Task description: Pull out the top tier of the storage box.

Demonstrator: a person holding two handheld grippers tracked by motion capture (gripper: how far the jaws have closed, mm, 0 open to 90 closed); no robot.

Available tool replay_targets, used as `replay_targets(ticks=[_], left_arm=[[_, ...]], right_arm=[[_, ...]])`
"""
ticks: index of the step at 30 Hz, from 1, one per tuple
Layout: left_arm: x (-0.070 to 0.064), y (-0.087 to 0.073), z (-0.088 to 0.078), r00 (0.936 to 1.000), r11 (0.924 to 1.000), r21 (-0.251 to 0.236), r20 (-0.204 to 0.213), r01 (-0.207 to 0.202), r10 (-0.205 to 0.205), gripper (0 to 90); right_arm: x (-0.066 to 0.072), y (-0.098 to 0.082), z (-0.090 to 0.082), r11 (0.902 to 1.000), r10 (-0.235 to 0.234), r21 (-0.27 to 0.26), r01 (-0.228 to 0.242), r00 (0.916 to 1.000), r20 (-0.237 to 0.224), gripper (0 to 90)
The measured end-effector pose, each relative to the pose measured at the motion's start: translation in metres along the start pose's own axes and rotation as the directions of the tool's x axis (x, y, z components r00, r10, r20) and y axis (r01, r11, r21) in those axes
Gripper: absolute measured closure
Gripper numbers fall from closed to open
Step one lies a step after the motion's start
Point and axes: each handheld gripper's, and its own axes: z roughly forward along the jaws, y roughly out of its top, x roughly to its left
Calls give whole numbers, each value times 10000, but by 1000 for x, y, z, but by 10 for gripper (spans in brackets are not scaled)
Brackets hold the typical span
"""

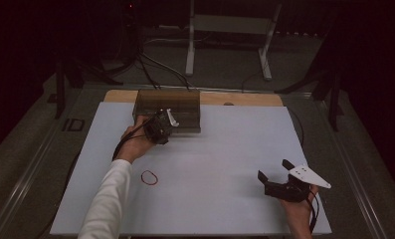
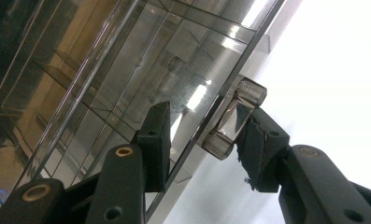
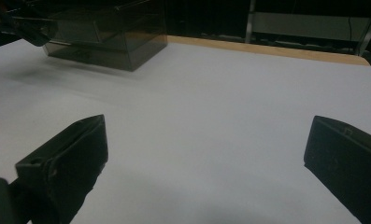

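At the far left of the white table (image 1: pixel 210 164): one smoked clear plastic box (image 1: pixel 177 102), standing against the back edge. Left gripper (image 1: pixel 161 125) at its front wall, jaws narrowed around the wall and the clear handle (image 2: pixel 234 119), one inside, one outside; full pad contact uncertain. Step judged: taking hold of the handle to open the box. Next calls for a firm pinch, then a steady pull. Red rubber band (image 1: pixel 149 178) near the front left edge. Right gripper (image 1: pixel 279 180) at the front right corner, jaws wide, empty.
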Motion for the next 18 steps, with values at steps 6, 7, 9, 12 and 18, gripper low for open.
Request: replay_targets(ticks=[6, 7, 9, 12, 18], left_arm=[[-2, -1, -1, 10000, 10000, 36, -21, -41, 41, 588], [-2, -1, -1, 10000, 10000, 35, -22, -39, 39, 588], [-3, -1, -2, 10000, 10000, 44, -36, -34, 34, 589], [-4, -2, -2, 10000, 10000, 20, -45, -55, 55, 590], [-6, -3, -4, 9999, 9999, 54, -64, -141, 141, 594]], right_arm=[[0, 0, 0, 10000, 2, 15, -2, 10000, -10, 4], [0, 0, 0, 10000, -3, 14, 3, 10000, -10, 4], [0, 0, 0, 10000, 1, 16, -1, 10000, -13, 4], [0, 0, 0, 10000, 2, 22, -2, 10000, -18, 4], [0, 0, 1, 10000, 8, 27, -8, 10000, -26, 4]])
